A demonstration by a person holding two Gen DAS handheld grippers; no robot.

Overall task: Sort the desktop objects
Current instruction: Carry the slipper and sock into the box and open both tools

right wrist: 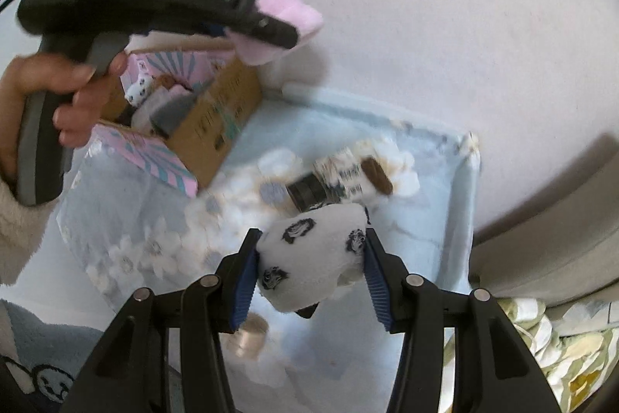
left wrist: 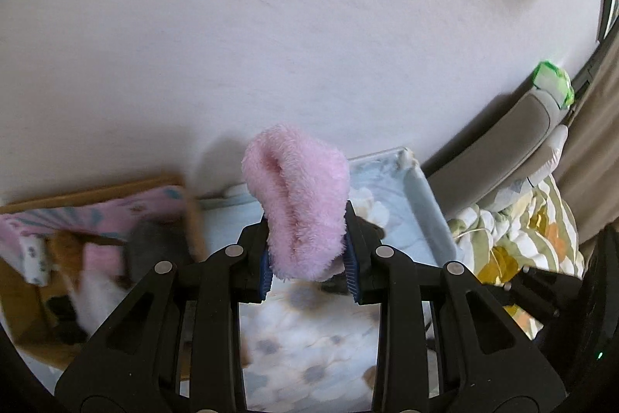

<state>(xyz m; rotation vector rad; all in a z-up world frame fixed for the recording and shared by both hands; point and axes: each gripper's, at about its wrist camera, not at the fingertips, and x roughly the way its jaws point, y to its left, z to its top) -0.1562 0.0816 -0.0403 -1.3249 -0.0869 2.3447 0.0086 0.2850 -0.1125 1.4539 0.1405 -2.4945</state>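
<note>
My left gripper (left wrist: 309, 266) is shut on a fluffy pink sock (left wrist: 298, 204) and holds it in the air beside the cardboard box (left wrist: 193, 215). In the right wrist view the left gripper (right wrist: 267, 26) shows with the pink sock (right wrist: 290, 14) above the open box (right wrist: 216, 126), which holds several soft items. My right gripper (right wrist: 309, 281) is shut on a white sock with black spots (right wrist: 313, 258), held above the pale blue flowered cloth (right wrist: 154, 204).
A small jar with a brown lid (right wrist: 340, 180) lies on the cloth. A round tan object (right wrist: 249, 339) sits below my right fingers. A flowered quilt (left wrist: 518, 239) lies at the right, by a grey headboard (left wrist: 499, 157). A white wall stands behind.
</note>
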